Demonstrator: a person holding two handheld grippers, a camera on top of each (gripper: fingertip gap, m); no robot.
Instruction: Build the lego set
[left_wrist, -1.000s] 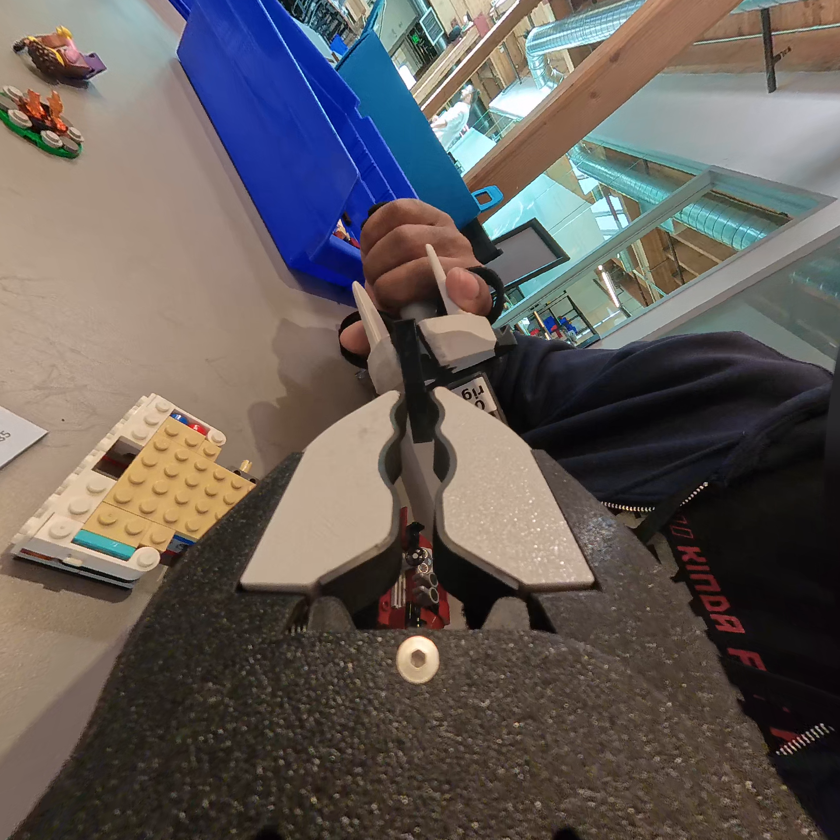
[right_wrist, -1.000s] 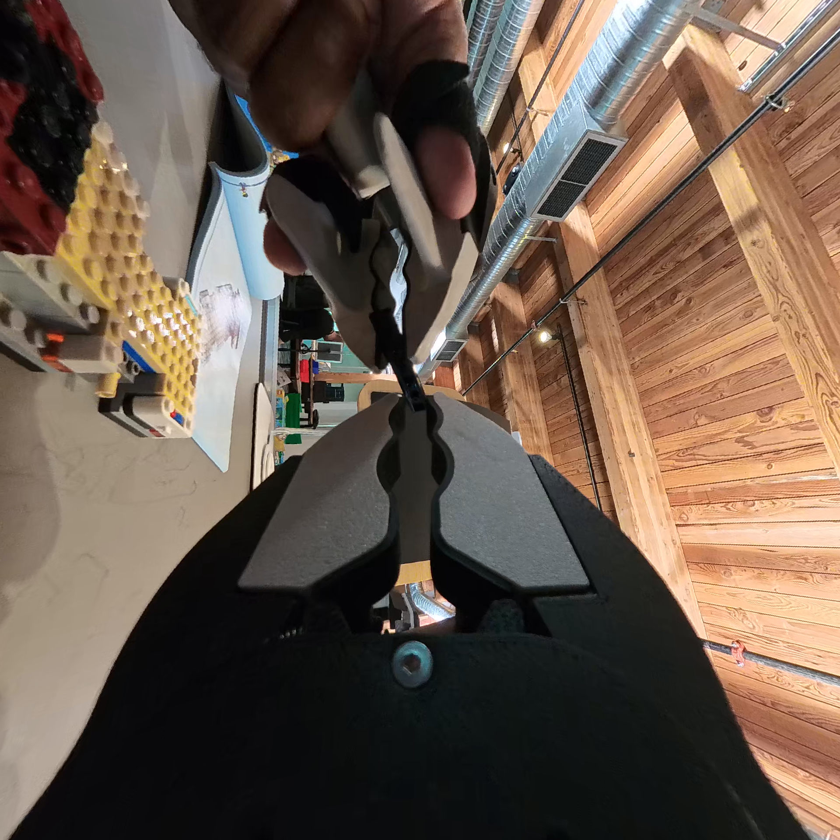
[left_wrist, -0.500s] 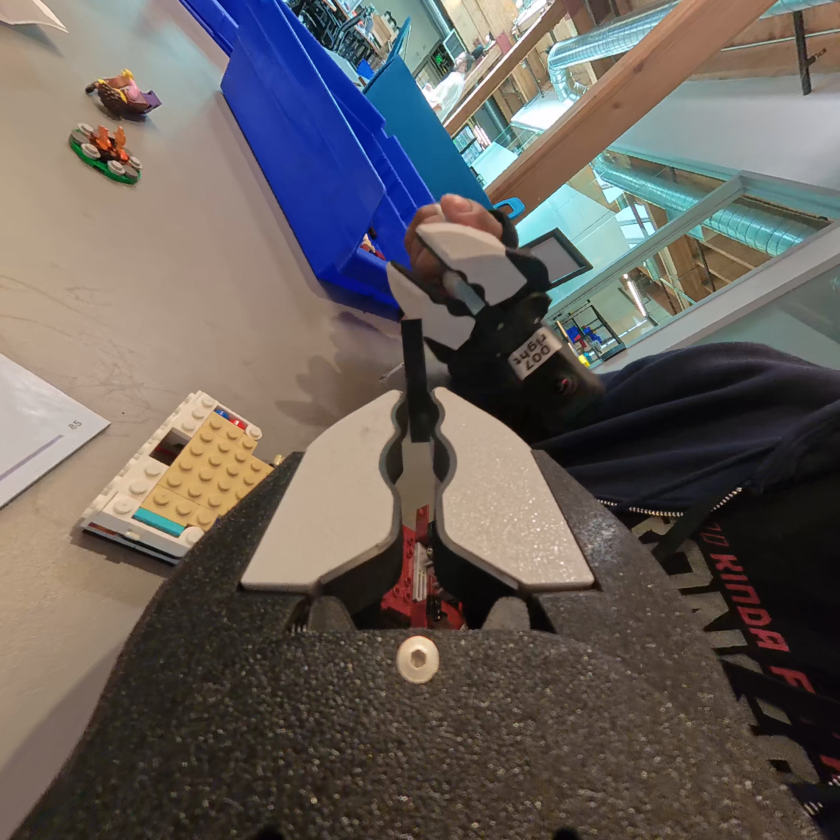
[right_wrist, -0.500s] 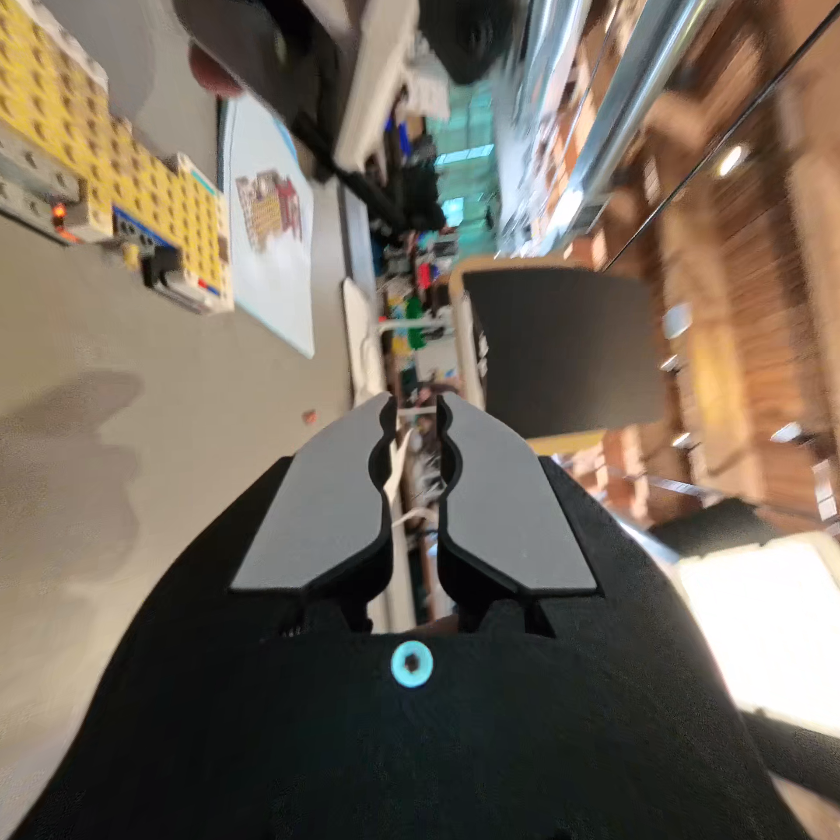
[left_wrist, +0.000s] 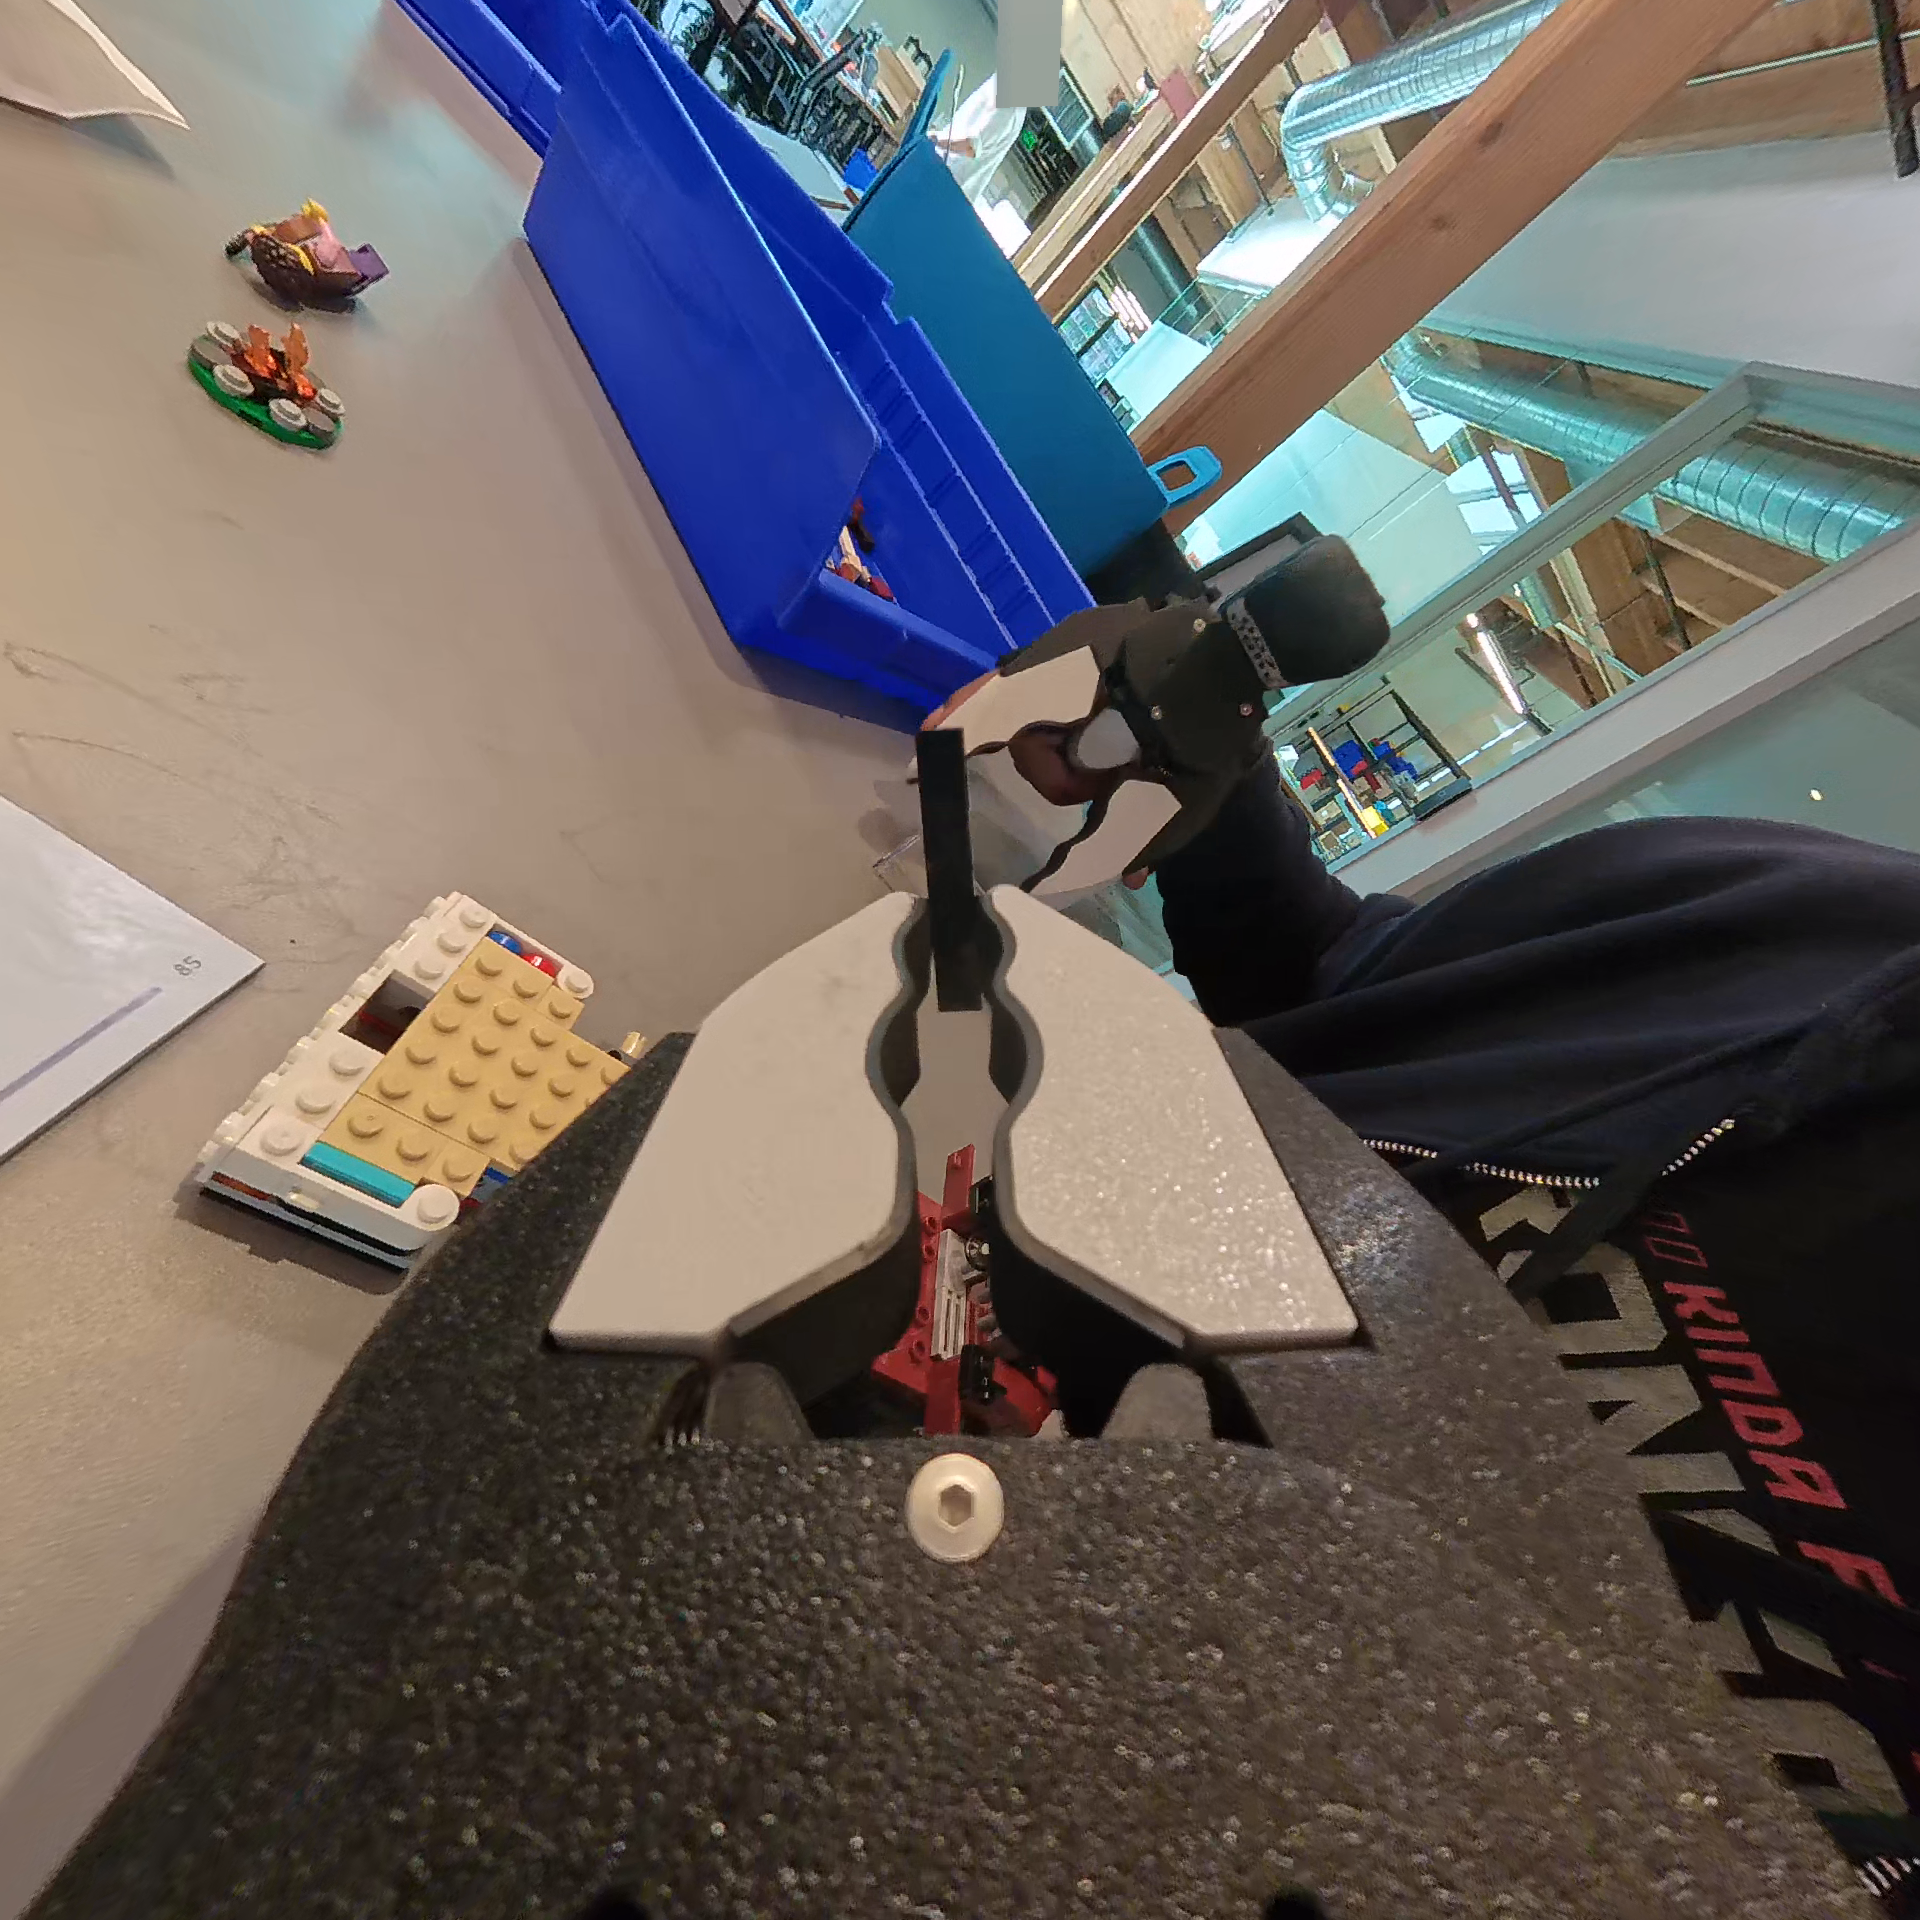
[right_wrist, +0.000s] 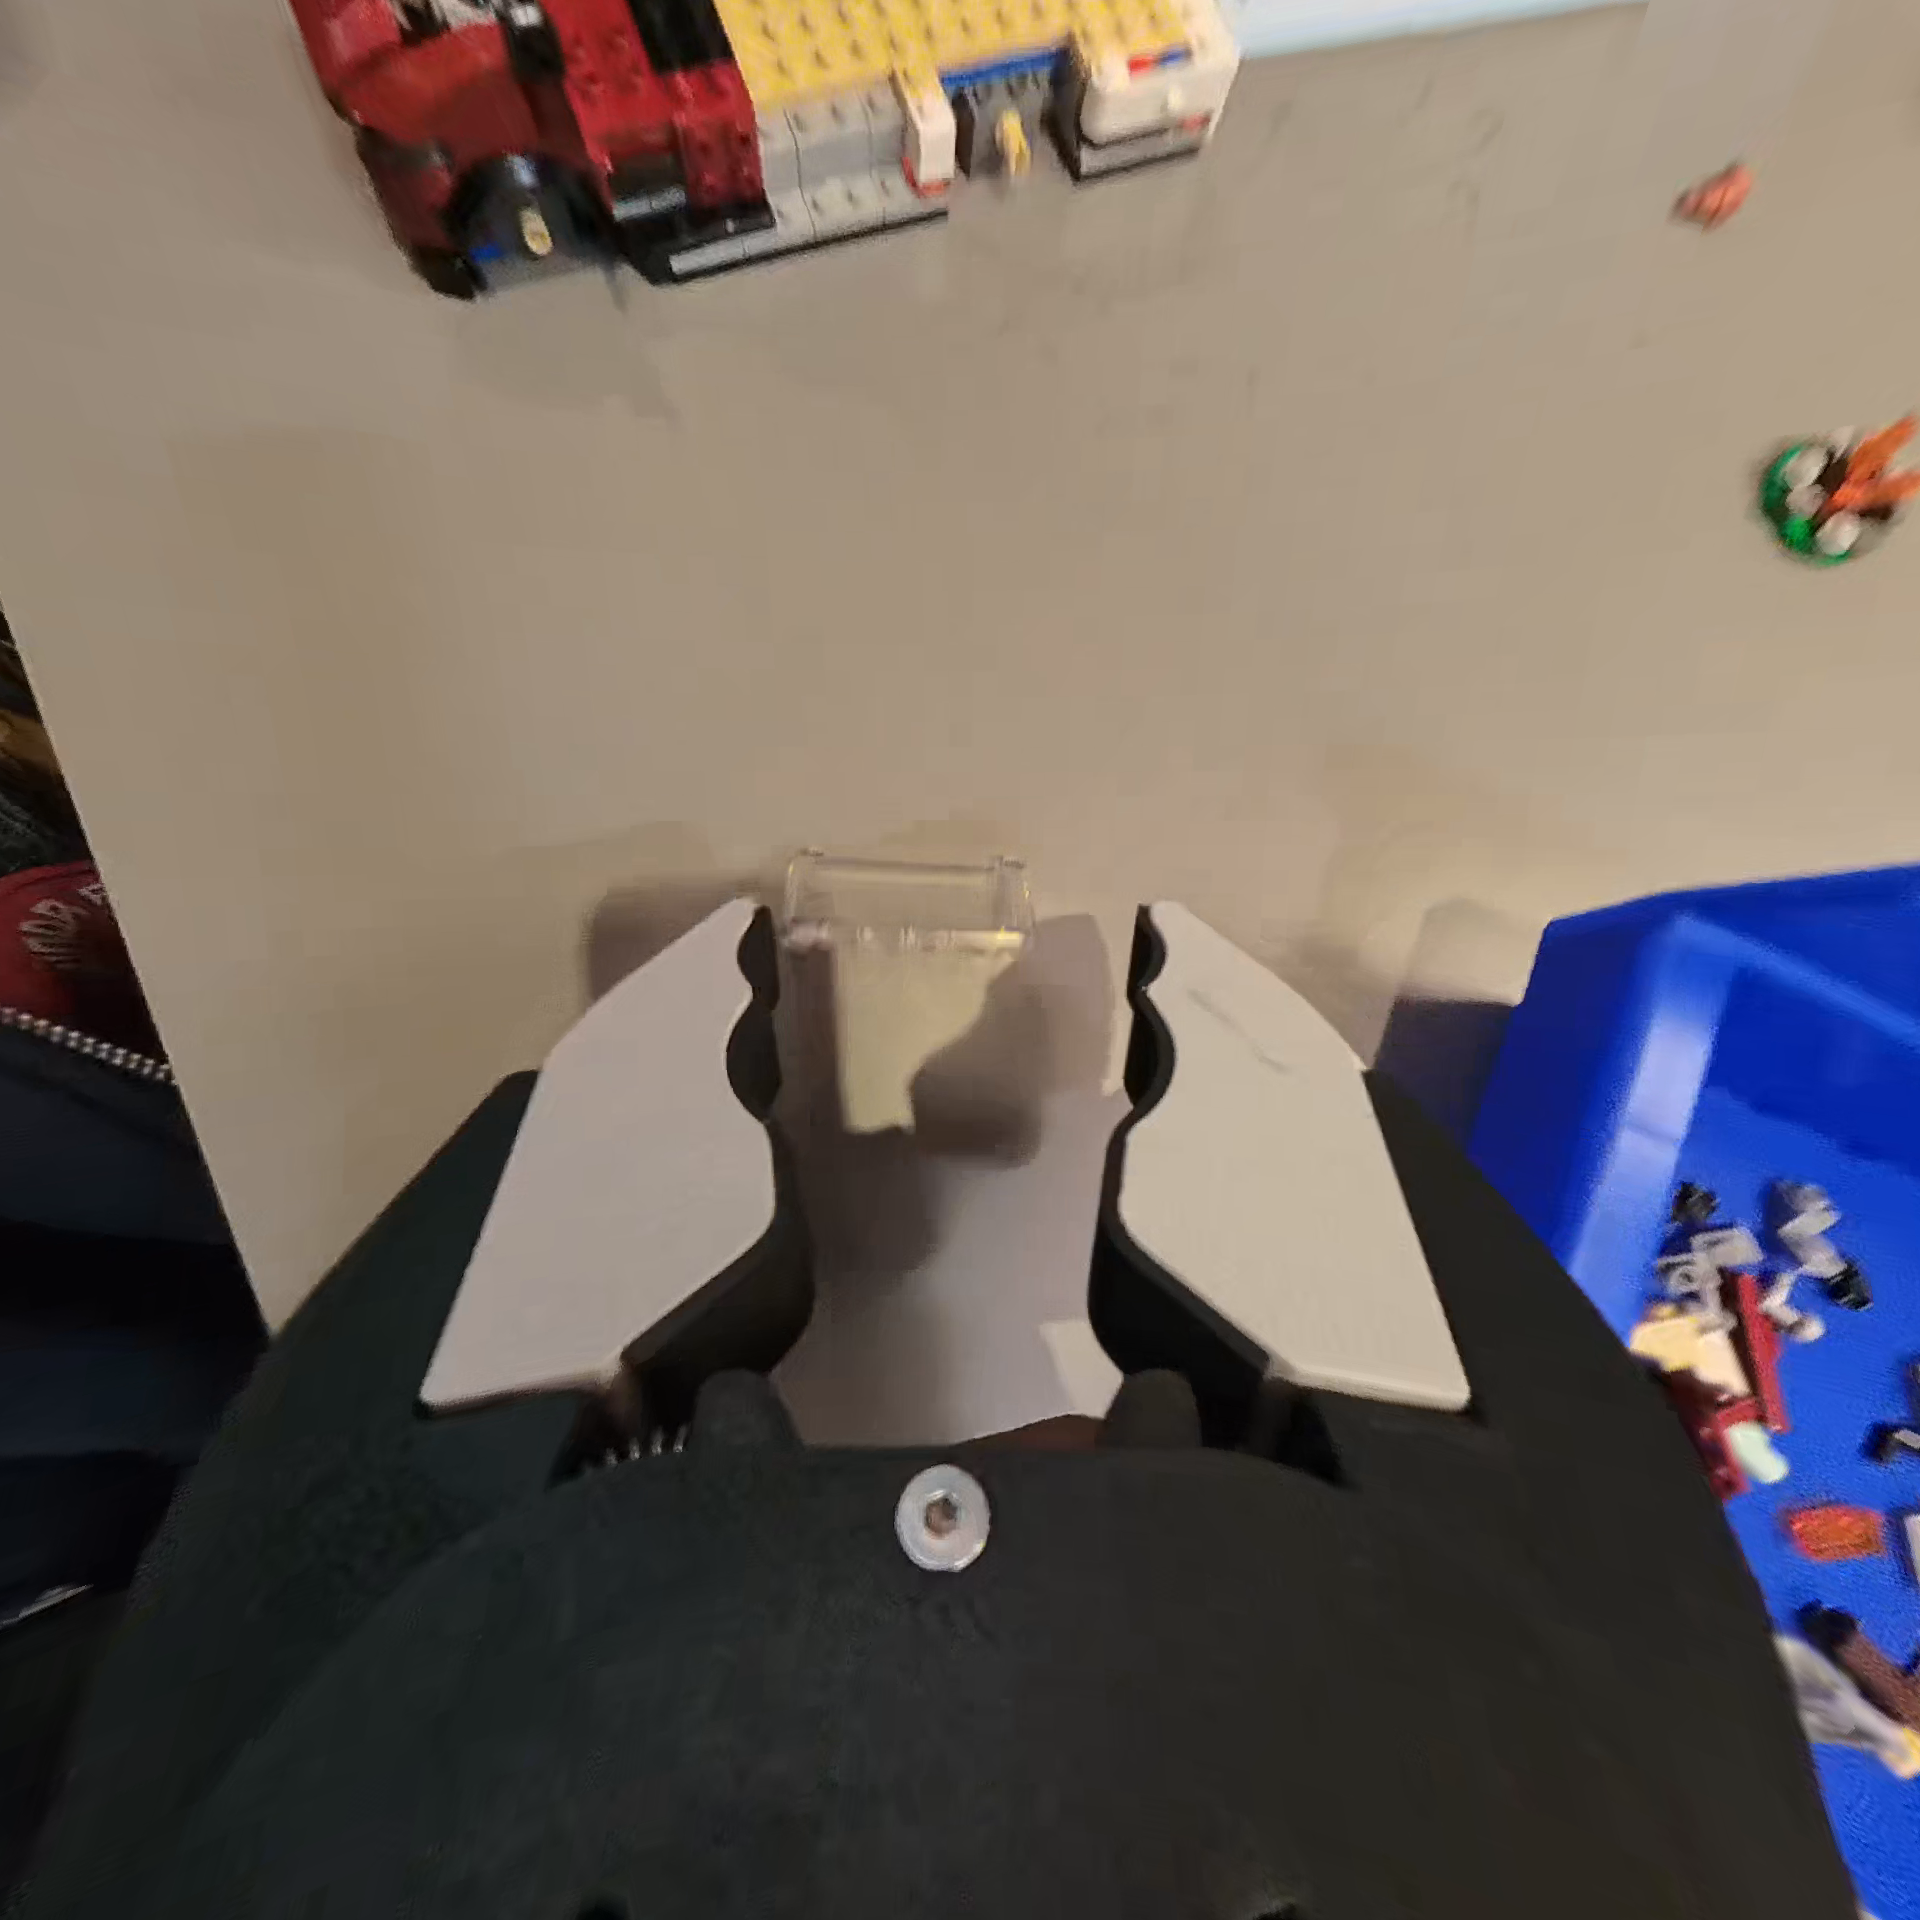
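Nearest to us, our left gripper (left_wrist: 951, 914) has its fingers drawn in on a thin black bar (left_wrist: 945, 852), a flat strip that stands up out of the tips toward twelve o'clock. Both pads bear on its lower end. We judge it light and stiff, hard plastic with smooth faces, so it could pivot if it is nudged sideways; a hold lower on the strip would steady it. Behind the fingers a red brick model (left_wrist: 951, 1340) shows through the gap.

Our right gripper (right_wrist: 951, 966) hangs over the grey table (right_wrist: 935, 520) with its fingers spread wide. A clear plastic piece (right_wrist: 909, 920), box-shaped and see-through, lies on the table between them, close to the left finger (right_wrist: 644, 1091) and well clear of the right one; neither pad presses on it, so nothing is held. We judge it very light, rigid and slick, apt to skate on the table or pop out under a crooked squeeze. Its two short flat ends look like the best place to take hold, squarely and low.

At four o'clock in the right wrist view sits a blue bin (right_wrist: 1714, 1039) with loose small pieces. Farther off at twelve o'clock stands a red, yellow and grey brick build (right_wrist: 790, 114), and at two o'clock a small green round model (right_wrist: 1818, 509). In the left wrist view a tan and white brick plate (left_wrist: 416, 1081) lies at nine o'clock.
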